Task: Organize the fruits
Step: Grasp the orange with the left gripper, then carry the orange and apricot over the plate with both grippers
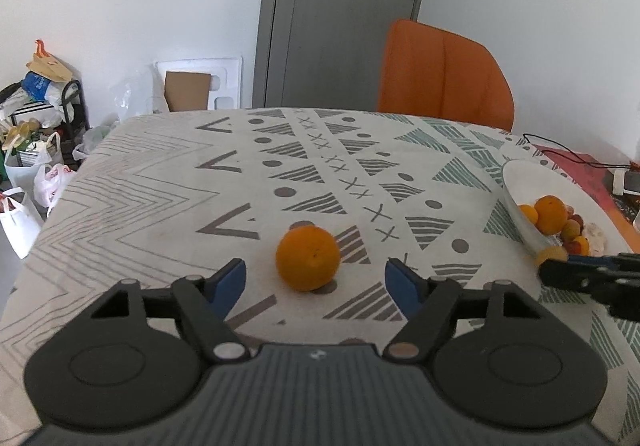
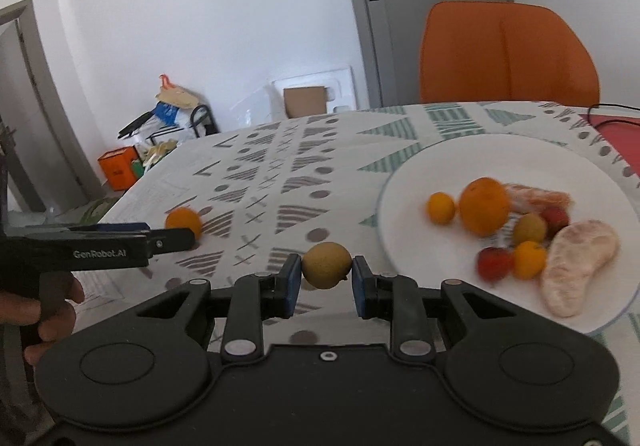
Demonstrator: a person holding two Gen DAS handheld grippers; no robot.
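The left gripper (image 1: pixel 316 280) is hanging low over the tabletop (image 1: pixel 160 186) with its jaws wide apart. An orange (image 1: pixel 308 259) is sitting on the patterned cloth just in front of the gap between them, and nothing is touching it. In the right wrist view the same orange (image 2: pixel 183 221) is showing beside the tip of the left gripper (image 2: pixel 176 237), and a hand (image 2: pixel 48 310) is gripping that tool's handle.

The right gripper (image 2: pixel 327 280) is holding a small yellow-brown fruit (image 2: pixel 327 265), with its jaws squeezing the fruit from both sides. The fruit is sitting up above the cloth, a little to the left of the white plate (image 2: pixel 420 246). On the plate a big orange (image 2: pixel 484 211) is lying near a small orange fruit (image 2: pixel 441 207), a red fruit (image 2: pixel 495 263) and a pale pink piece (image 2: pixel 576 266). The picture is blurry there, so the other little fruits are hard to tell apart.

In the left wrist view the plate (image 1: pixel 520 182) is standing at the right side of the tabletop, and the right gripper (image 1: pixel 588 278) is poking in below it. An orange chair (image 1: pixel 444 74) is standing behind the tabletop.
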